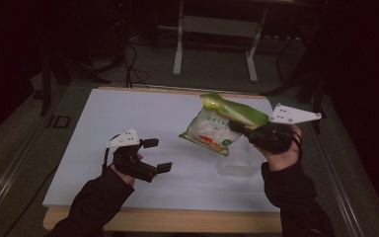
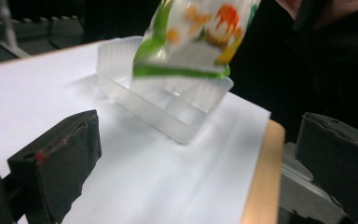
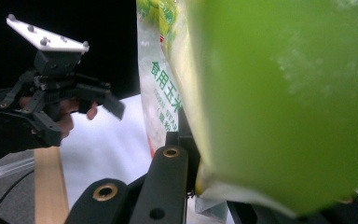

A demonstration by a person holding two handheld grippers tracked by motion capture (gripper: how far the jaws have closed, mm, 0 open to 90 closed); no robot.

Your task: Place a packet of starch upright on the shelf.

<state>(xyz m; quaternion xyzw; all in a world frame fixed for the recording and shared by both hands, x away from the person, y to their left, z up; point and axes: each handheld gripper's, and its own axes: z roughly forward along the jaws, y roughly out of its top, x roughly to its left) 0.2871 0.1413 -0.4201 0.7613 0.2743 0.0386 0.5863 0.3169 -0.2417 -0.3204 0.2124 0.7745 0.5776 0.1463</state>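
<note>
High view, left to right: the left tool [image 1: 157, 155] hangs low over the white counter [image 1: 128, 113], its jaws spread wide with nothing between them; the right tool [image 1: 238, 127] is clamped on a green-and-white food pouch [image 1: 216, 123], held in the air above a clear plastic tray [image 1: 237, 165] that sits on the counter near the front edge.

The pouch looks like soft film with loose contents: light, floppy, and probably slick, so it may sag and swing below wherever it is pinched. The green top band, where the film seems doubled and flatter, looks like the safest hold, and that is about where the right tool has it. The tray seems thin, light and easily nudged or dented; I would steady it by a side wall rather than press on it from above.

The left gripper view shows what the high view cannot: the tray's inner dividers, and the pouch's bottom edge [image 2: 182, 70] hanging just over its near compartment [image 2: 177, 112], apparently not yet resting in it. The right gripper view gives the pouch's printed face [image 3: 165, 88] close up and the left tool [image 3: 98, 100] from the side, jaws apart.
</note>
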